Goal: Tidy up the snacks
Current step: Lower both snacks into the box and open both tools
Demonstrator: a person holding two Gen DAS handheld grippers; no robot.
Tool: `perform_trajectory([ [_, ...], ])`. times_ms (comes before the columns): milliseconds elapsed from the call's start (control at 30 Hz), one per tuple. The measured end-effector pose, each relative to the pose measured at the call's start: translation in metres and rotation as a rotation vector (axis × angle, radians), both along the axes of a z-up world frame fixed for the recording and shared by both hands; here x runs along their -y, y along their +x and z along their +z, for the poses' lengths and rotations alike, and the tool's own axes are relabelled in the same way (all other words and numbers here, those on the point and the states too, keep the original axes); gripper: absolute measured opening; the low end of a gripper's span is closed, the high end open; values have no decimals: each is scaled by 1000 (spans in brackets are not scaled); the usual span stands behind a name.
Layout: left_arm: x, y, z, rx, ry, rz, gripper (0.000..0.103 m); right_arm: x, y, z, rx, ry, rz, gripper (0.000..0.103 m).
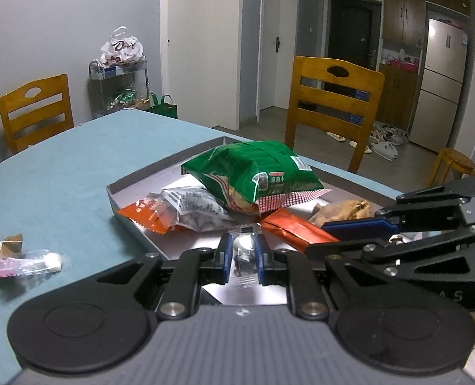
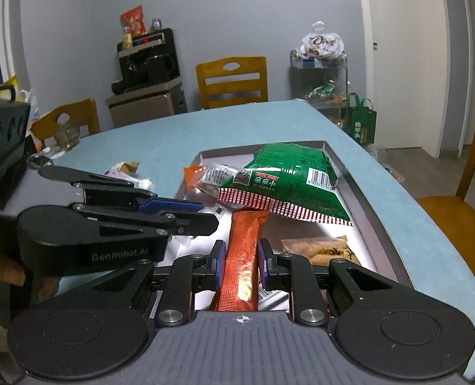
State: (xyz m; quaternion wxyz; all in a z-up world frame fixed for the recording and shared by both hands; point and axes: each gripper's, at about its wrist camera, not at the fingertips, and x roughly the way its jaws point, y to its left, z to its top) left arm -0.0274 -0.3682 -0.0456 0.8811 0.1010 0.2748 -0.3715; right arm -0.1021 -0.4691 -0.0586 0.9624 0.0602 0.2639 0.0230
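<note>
2 hand-held grippers are shown working over a shallow grey cardboard tray (image 2: 370, 199) set on a blue-topped table (image 1: 61, 166). Nearest in the left wrist view, the left gripper (image 1: 243, 256) is closed to a narrow gap on a small clear-wrapped sweet (image 1: 244, 258), held between its blue pads just above the tray's near edge. Nearest in the right wrist view, the right gripper (image 2: 241, 261) is closed on a long orange foil stick pack (image 2: 242, 256), gripped at mid-length; the pack's far end lies under the hem of a green puffed snack bag (image 2: 285, 183) resting mid-tray. A brown pastry in clear wrap (image 2: 321, 250) lies just right of the right gripper's pads. Further back lie a grey printed seed packet (image 1: 199, 208) and an orange crimped sachet (image 1: 147, 215). Outside the tray, to the left, a pink-and-clear wrapped snack (image 1: 22, 261) remains on the table.

For the step judged in hand, sorting by kind, the stick pack is best drawn back lengthwise before lifting, so the green bag is not dragged. The sweet's slippery wrap calls for steady pressure.
</note>
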Motion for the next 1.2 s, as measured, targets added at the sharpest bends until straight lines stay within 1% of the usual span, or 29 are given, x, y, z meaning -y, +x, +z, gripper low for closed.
perform_trajectory([
  [167,4,6,0,-4,-2,16,11,-1,10,-1,-14,17,2,23],
  [233,5,7,-1,2,1,28,11,1,15,-2,-19,26,-12,23],
  [367,4,9,-2,-12,-11,35,11,4,19,-3,-28,59,-29,23],
  [567,3,10,-4,-19,-24,34,12,4,19,-2,-28,52,-43,24],
  [600,2,10,-4,-20,-26,34,12,5,19,-2,-28,59,-45,26],
  [667,1,12,-4,-25,-29,36,12,6,19,-2,-30,59,-48,27],
  [733,-1,12,-4,-28,-33,39,12,7,17,-2,-30,59,-49,32],
  [833,-3,12,-4,-31,-38,38,13,8,15,-1,-22,65,-52,36],
  [867,-3,12,-3,-30,-38,40,15,8,15,0,-19,66,-53,37],
  [933,-5,12,-2,-28,-40,43,26,9,14,1,-13,73,-54,43],
  [1000,-7,11,-1,-16,-45,58,42,10,12,2,-8,80,-55,46],
  [1033,-8,11,0,-12,-46,63,45,10,13,3,-6,84,-57,48],
  [1100,-13,12,2,-5,-56,75,59,12,12,5,-4,90,-60,52],
  [1133,-14,12,3,-4,-63,81,62,13,11,5,0,95,-62,56],
  [1167,-17,13,4,-5,-69,86,69,13,11,6,3,100,-62,57],
  [1200,-19,13,5,-6,-76,92,73,14,10,7,7,106,-60,60],
])
